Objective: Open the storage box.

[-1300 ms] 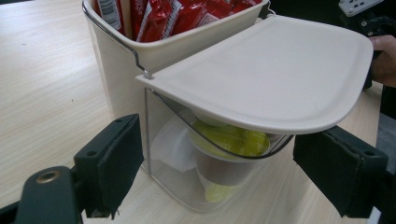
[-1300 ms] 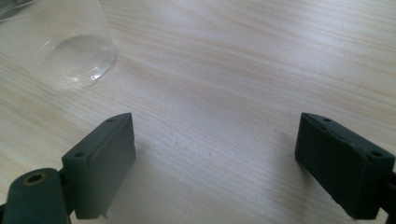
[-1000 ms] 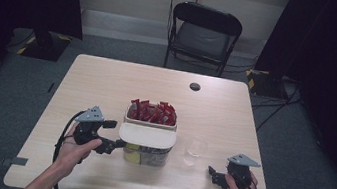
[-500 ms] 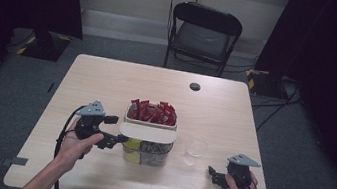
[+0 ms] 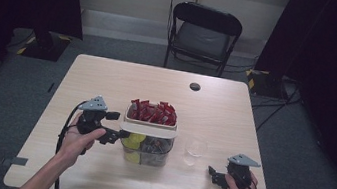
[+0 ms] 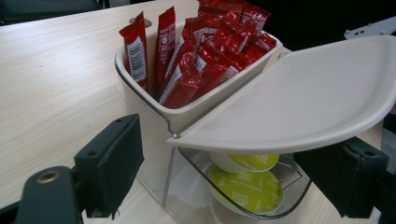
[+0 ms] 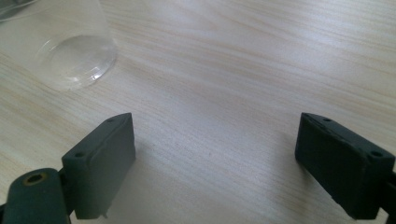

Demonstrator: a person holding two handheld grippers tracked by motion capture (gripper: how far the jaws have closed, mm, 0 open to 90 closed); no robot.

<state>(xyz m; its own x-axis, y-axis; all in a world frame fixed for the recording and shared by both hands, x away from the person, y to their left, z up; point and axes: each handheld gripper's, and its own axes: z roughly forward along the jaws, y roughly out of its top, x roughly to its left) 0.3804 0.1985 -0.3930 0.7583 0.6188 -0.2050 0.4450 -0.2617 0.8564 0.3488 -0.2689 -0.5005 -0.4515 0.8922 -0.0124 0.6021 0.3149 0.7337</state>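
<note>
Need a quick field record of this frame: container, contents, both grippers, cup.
container: two-part organizer, lid raised over its clear front bin
back bin: red sachets
front bin: green-topped pods
left gripper: open, jaws either side of the front bin
right gripper: open, over bare table
clear cup: upright, empty

Print on the red foil sachets (image 6: 187,70) is too small to be read, barcode excepted. The green-lidded round pods (image 6: 245,189) are partly covered by the cream hinged lid (image 6: 299,102), and the lower pod is cut off at the bottom edge. The clear plastic cup (image 7: 70,46) is cropped at top-left of the right gripper view. The small dark round object (image 5: 195,86) cannot be identified.
</note>
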